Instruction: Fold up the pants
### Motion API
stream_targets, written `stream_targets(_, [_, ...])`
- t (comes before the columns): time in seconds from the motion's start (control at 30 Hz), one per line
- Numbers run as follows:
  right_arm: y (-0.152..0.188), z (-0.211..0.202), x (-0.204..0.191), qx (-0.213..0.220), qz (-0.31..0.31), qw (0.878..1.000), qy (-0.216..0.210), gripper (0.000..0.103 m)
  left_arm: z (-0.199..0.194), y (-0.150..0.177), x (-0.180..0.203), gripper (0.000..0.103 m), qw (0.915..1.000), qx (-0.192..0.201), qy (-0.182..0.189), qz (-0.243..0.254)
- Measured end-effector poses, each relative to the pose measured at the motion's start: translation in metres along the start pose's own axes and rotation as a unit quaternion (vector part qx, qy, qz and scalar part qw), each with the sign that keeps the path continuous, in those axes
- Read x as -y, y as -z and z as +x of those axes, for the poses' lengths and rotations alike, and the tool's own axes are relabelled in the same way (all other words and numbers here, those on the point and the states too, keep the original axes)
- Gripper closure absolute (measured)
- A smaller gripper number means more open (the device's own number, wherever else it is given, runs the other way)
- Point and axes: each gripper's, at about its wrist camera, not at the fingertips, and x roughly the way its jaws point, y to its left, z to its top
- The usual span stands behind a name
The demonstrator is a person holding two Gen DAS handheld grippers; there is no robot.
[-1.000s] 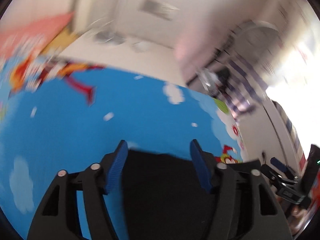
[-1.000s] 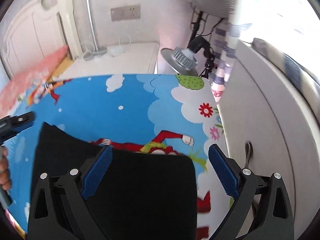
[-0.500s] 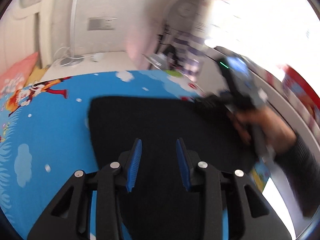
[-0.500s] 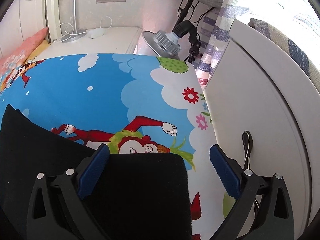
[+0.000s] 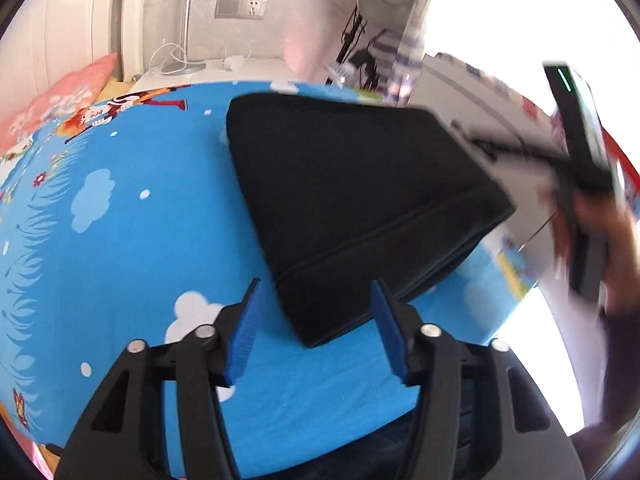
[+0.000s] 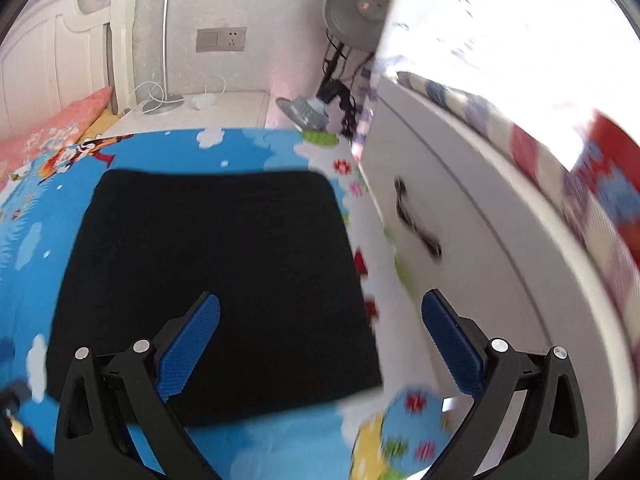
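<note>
**Pants folded, both tongs off the cloth**

The pants (image 6: 216, 280) lie on the bed as a compact black rectangle, edges roughly squared, flat on the blue cartoon sheet (image 5: 120, 240). In the left wrist view a layered edge shows along the near side (image 5: 392, 240), which reads as stacked folds. No loose leg or waistband sticks out in either view. Judgement: the fold looks finished, or needs at most a final tidy.

The left tongs (image 5: 316, 328) are spread, jaws apart, nothing between them. They hang above the sheet with the near corner of the pants in the gap as seen by the camera, but no contact is visible. The right tongs (image 6: 320, 344) are also spread wide and empty, hovering over the near right part of the bundle and the sheet edge. In the left view the right-hand tool and hand (image 5: 584, 208) show up blurred at the far right of the pants, so that side is moving; direction cannot be told.

Why open: with the bundle lying flat there is nothing to hold, and released jaws avoid dragging a layer when they pull away.

Around it: a pink pillow (image 6: 60, 124) at the head of the bed, a white headboard (image 6: 52, 52), and a white cabinet (image 6: 460, 240) close beside the right edge of the bed. A fan (image 6: 356, 8) stands behind the cabinet. The cabinet leaves little room on the right.

Risk: a pad catching the top layer would reopen the fold.
</note>
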Motion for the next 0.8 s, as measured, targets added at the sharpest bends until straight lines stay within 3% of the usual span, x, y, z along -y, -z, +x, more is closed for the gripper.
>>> stream_targets(0.03, [0.011, -0.007, 0.003, -0.012, 0.014, 1.000, 0.000, 0.005, -0.006, -0.007, 0.008, 0.028, 1.0000, 0.006, -0.004, 0.002])
stream_targets(0.07, [0.017, -0.010, 0.004, -0.020, 0.022, 1.000, 0.004, 0.005, -0.007, -0.013, 0.016, 0.023, 0.9999, 0.008, -0.008, 0.004])
stream_targets(0.27, [0.035, -0.033, 0.009, -0.016, 0.042, 0.999, 0.003, 0.005, 0.000, -0.047, 0.077, 0.003, 0.9974, -0.002, -0.050, 0.052])
stream_targets(0.33, [0.035, -0.035, 0.014, -0.016, 0.052, 0.998, -0.004, 0.005, 0.001, -0.055, 0.091, 0.002, 0.9971, 0.005, -0.055, 0.053])
stream_targets(0.5, [0.032, -0.041, 0.019, -0.003, 0.050, 0.999, 0.000, 0.005, -0.003, -0.063, 0.104, 0.002, 0.9985, 0.034, -0.025, 0.035])
stream_targets(0.8, [0.033, -0.044, 0.023, 0.001, 0.056, 0.998, 0.000, 0.005, -0.008, -0.064, 0.101, 0.002, 0.9974, 0.049, -0.050, 0.018])
